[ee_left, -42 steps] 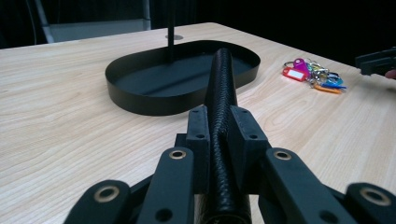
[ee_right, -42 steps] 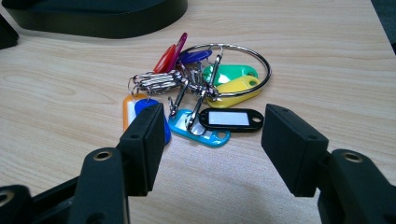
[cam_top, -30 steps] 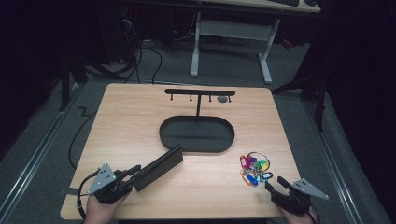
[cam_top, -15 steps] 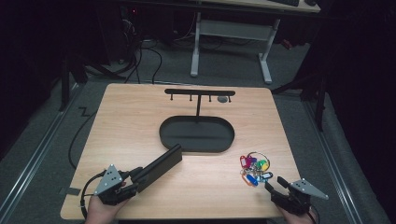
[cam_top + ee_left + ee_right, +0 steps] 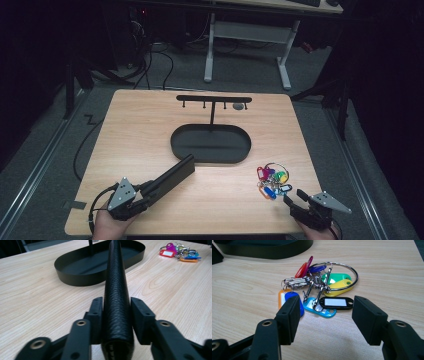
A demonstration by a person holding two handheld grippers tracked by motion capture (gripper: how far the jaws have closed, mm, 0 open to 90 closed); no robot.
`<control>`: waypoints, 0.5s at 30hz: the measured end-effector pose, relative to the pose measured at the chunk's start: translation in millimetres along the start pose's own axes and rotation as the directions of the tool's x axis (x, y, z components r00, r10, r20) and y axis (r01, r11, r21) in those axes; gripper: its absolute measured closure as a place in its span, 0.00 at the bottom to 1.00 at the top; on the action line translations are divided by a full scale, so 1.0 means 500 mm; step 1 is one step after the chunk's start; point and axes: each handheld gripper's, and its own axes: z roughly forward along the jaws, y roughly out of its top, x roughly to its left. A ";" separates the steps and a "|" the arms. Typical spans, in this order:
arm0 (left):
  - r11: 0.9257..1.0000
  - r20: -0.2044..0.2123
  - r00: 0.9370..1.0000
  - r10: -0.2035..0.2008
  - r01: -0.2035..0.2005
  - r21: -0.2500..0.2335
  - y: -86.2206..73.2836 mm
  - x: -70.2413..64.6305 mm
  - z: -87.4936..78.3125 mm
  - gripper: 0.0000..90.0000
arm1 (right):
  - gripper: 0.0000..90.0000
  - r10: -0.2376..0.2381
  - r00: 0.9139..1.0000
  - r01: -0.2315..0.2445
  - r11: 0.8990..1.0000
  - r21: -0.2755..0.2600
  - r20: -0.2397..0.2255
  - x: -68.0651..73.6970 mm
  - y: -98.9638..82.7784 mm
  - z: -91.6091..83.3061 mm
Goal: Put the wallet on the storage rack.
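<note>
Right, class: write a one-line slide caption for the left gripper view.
Left gripper clasps a black leather case pointing toward the oval tray.

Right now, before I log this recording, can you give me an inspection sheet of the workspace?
Surface: light wooden table, bare around the items.
Job's things: long black leather case pointing toward the black oval tray with its hook stand; bunch of coloured key tags on a ring.
Clutter: nothing seen.
Grippers: left gripper with pads against the case, jaws just closing; right gripper open, short of the tags.
Cables: black cable off the table's left edge.
Surroundings: dark room, white desk legs behind.
</note>
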 end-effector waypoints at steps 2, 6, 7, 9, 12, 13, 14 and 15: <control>1.000 0.004 1.000 0.002 -0.002 0.003 0.001 -0.001 0.000 0.76 | 0.45 0.002 1.000 -0.002 1.000 0.003 0.000 0.001 0.000 0.000; 1.000 0.014 1.000 0.008 -0.008 0.010 0.002 -0.002 -0.001 0.78 | 0.45 0.003 1.000 -0.003 1.000 0.005 -0.002 0.002 0.000 0.001; 1.000 0.014 1.000 0.009 -0.009 0.020 0.005 -0.002 -0.001 0.78 | 0.45 0.003 1.000 -0.003 1.000 0.007 -0.003 0.002 -0.001 0.002; 0.999 0.012 1.000 0.013 -0.013 0.037 0.008 -0.004 -0.001 0.78 | 0.45 0.001 1.000 -0.001 1.000 0.006 -0.003 0.002 -0.001 0.002; 0.998 0.011 1.000 0.019 -0.019 0.059 0.015 -0.007 0.000 0.78 | 0.45 0.004 1.000 -0.004 1.000 0.007 -0.003 0.002 -0.001 0.002; 0.996 0.005 1.000 0.022 -0.022 0.085 0.021 -0.010 0.000 0.78 | 0.45 0.006 1.000 -0.006 1.000 0.006 -0.002 0.001 -0.001 0.002; 0.995 0.004 1.000 0.022 -0.022 0.100 0.024 -0.010 0.001 0.78 | 0.45 0.006 1.000 -0.006 1.000 0.005 -0.003 0.001 0.000 0.002; 0.995 0.004 1.000 0.022 -0.022 0.100 0.024 -0.010 0.001 0.78 | 0.45 0.006 1.000 -0.006 1.000 0.005 -0.003 0.001 0.000 0.002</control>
